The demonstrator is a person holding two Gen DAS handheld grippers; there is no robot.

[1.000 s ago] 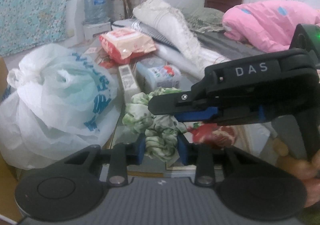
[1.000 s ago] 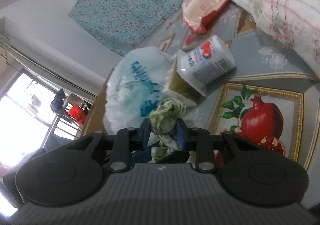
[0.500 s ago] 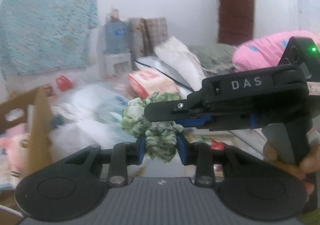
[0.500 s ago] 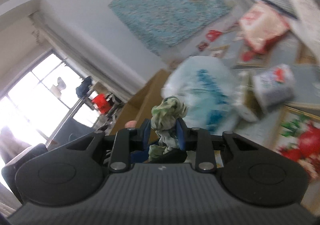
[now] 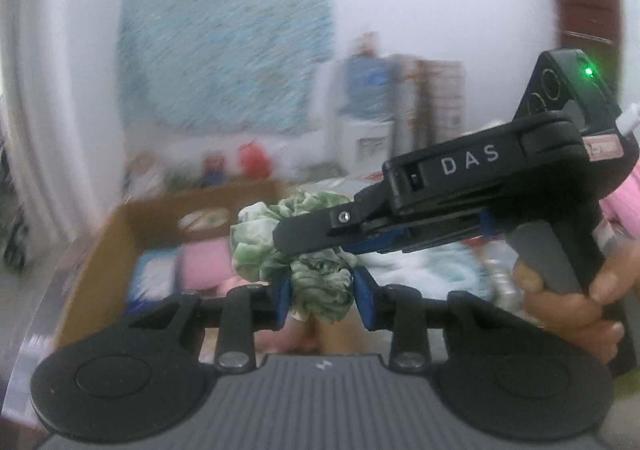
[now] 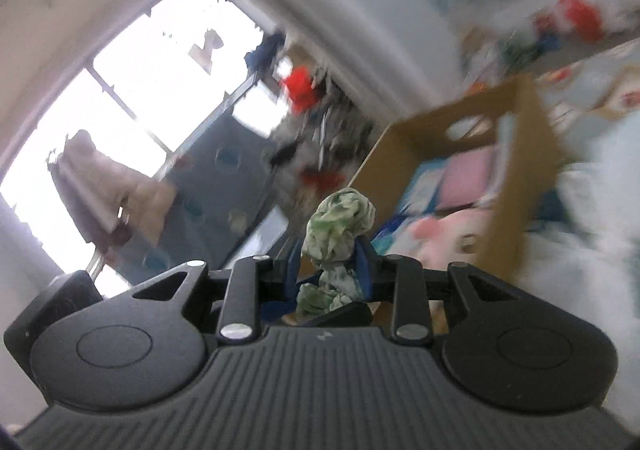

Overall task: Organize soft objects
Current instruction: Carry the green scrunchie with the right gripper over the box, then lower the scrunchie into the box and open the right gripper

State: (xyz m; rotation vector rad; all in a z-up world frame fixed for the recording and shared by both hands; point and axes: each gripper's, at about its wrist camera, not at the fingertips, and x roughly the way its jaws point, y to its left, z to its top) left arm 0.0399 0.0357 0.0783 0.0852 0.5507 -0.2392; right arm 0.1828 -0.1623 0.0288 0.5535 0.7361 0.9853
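Both tongs have hold of the same thing: a crumpled green-and-white fabric scrunchie (image 5: 298, 250), carried in the air with nothing under it but the open box. The left tongs (image 5: 320, 296) pinch its lower loop between their blue pads, which press into the cloth on either side. The right tongs (image 5: 316, 228) come across from the right of the scrunchie, held by a hand (image 5: 576, 290) on the grey handle, and grip its upper part. In the right wrist view the right tongs (image 6: 330, 270) have the cloth bunched between their pads, and their jaws are opening at this moment, though the pads seem to touch the fabric yet.

What the coming move hangs on is where the brown cardboard box (image 5: 120, 234) lies from the scrunchie. In the left wrist view the box sits below and just to the left of the scrunchie, its open top facing up, with pink and blue soft things inside. In the right wrist view the same box (image 6: 532, 154) lies beyond and to the right of the scrunchie, a pink plush toy (image 6: 452, 234) showing near its closer corner.

I judge the scrunchie to be near the box's edge but not clearly over its opening; both views are blurred, so I cannot tell more exactly. The left tongs hold the lower end, nearer the box.
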